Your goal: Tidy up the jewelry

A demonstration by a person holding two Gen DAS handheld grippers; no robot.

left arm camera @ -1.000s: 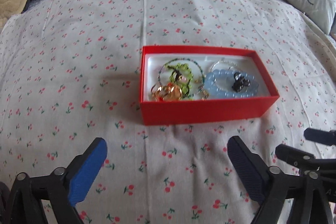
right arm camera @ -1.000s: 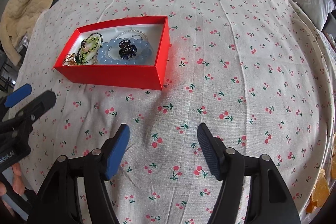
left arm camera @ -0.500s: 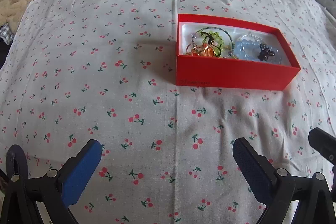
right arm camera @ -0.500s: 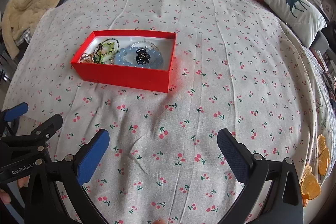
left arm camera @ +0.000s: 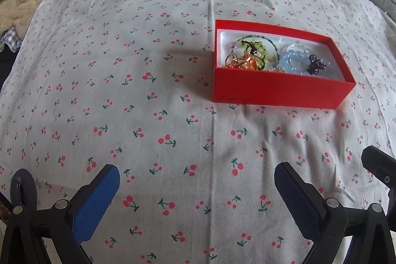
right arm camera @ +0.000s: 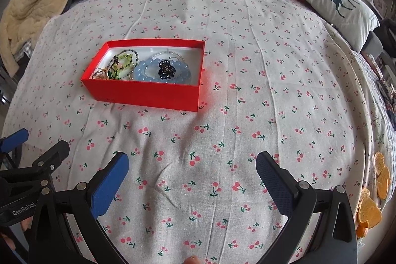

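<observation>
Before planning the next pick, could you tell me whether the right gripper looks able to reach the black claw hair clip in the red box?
Probably yes: the right gripper is open, the red box has no lid, and the black claw hair clip sits uncovered atop the blue beads.

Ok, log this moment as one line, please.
left gripper: open, empty | right gripper: open, empty, just widened | jewelry: all inside red box | bedspread: no loose pieces

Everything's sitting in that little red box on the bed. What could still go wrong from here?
1. The jewelry is heaped together: the green bracelet overlaps the gold rings, so lifting one piece may drag others out.
2. The red box sits on a soft, wrinkled bedsheet; a nudge could tip it.
3. The dark clip lies on the blue bracelet and might snag it.
</observation>
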